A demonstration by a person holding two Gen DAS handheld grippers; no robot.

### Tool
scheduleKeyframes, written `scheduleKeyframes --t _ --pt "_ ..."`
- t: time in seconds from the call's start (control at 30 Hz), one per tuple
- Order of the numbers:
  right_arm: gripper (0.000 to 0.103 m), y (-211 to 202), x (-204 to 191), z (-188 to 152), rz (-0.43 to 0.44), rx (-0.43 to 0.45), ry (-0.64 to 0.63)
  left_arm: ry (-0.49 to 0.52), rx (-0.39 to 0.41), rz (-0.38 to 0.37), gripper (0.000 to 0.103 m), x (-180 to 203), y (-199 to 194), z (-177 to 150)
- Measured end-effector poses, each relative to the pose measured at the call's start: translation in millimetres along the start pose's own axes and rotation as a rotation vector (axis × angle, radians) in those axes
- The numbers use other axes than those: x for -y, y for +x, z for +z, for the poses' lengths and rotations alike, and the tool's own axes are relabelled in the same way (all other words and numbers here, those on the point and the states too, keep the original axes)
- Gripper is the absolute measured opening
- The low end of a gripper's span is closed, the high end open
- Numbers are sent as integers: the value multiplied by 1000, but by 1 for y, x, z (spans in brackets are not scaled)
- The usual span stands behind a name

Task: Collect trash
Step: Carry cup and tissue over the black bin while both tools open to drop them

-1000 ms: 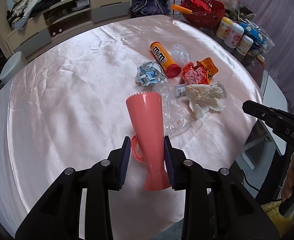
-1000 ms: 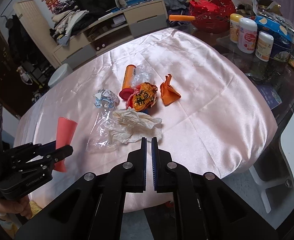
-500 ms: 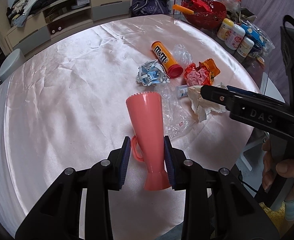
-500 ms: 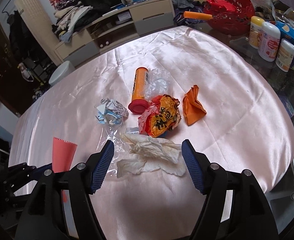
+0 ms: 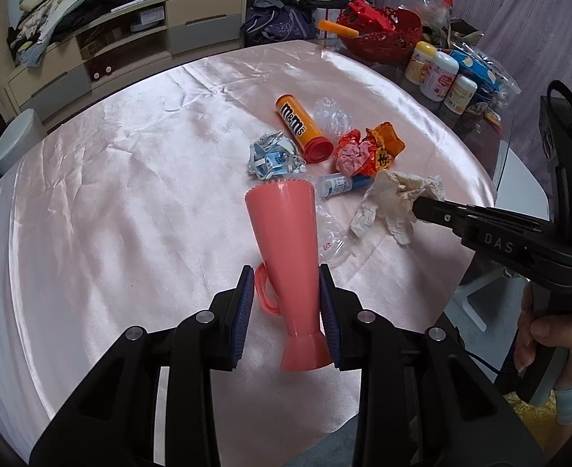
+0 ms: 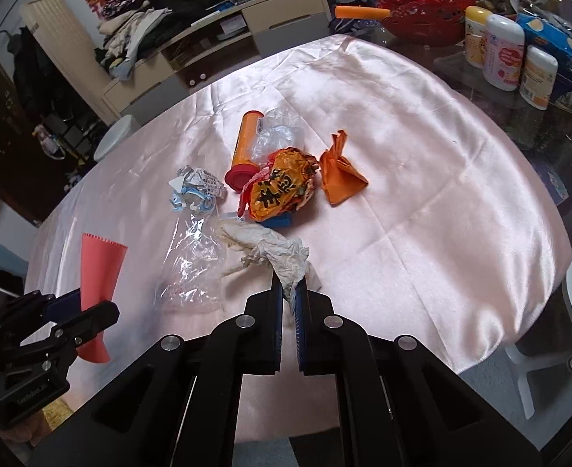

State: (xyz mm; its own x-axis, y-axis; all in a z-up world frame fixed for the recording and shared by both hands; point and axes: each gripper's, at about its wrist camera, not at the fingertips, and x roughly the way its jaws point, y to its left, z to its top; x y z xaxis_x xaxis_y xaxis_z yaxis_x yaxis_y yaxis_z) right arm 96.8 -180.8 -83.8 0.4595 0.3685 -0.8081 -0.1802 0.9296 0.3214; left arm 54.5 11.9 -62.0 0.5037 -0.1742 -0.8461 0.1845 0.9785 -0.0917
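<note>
My left gripper [image 5: 286, 272] is shut on a pink plastic cup [image 5: 282, 229] with a handle, its serrated mouth pointing away over the table. The cup [image 6: 101, 268] and the left gripper [image 6: 72, 311] also show in the right wrist view, at lower left. My right gripper [image 6: 290, 284] is shut on one end of a crumpled beige tissue [image 6: 274, 245]. That tissue [image 5: 395, 198] bunches at the right gripper's tip [image 5: 420, 206]. Beyond lie an orange M&M's tube [image 5: 299, 126], crumpled blue-and-white paper [image 5: 274, 155], a red-orange wrapper [image 5: 364, 151] and clear plastic film [image 6: 192, 264].
A small blue-capped tube [image 5: 340, 185] lies by the tissue, and a folded orange wrapper [image 6: 340, 177] to the right. A red basket [image 5: 383, 35] and several white bottles [image 5: 437, 74] stand at the far right. A person's hand [image 5: 539, 330] grips the right handle past the table's edge.
The right gripper opened wide, came forward and down over the tissue, then closed on its near end, which now bunches up. The left gripper and the pink cup have stayed put.
</note>
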Motion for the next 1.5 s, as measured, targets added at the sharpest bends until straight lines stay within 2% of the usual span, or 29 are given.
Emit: scheduleKeyframes --t 0.17,0.33,0.57,0.83,0.97,1.2,1.37,1.5 --pt "7 -41 13 -17 -28 43 19 39 42 -27 31 24 -19 -8" --pt "7 -74 31 -38 -60 80 61 86 37 -87 31 57 -25 -26" --pt "7 -99 57 -80 -115 81 129 114 19 -155 31 98 -24 -54" --pt "7 -83 82 -126 -156 -4 201 165 -67 -194 31 138 5 -96" --pt "7 -68 97 -147 -143 -44 246 180 -118 -199 31 146 30 -110" --pt "7 -51 111 -158 -136 -109 278 193 -187 -194 31 153 62 -122" --pt "10 -37 111 -160 -138 -154 284 191 -239 -217 31 157 80 -126" --pt "10 -35 112 -159 -141 -163 278 182 -258 -215 31 155 85 -127"
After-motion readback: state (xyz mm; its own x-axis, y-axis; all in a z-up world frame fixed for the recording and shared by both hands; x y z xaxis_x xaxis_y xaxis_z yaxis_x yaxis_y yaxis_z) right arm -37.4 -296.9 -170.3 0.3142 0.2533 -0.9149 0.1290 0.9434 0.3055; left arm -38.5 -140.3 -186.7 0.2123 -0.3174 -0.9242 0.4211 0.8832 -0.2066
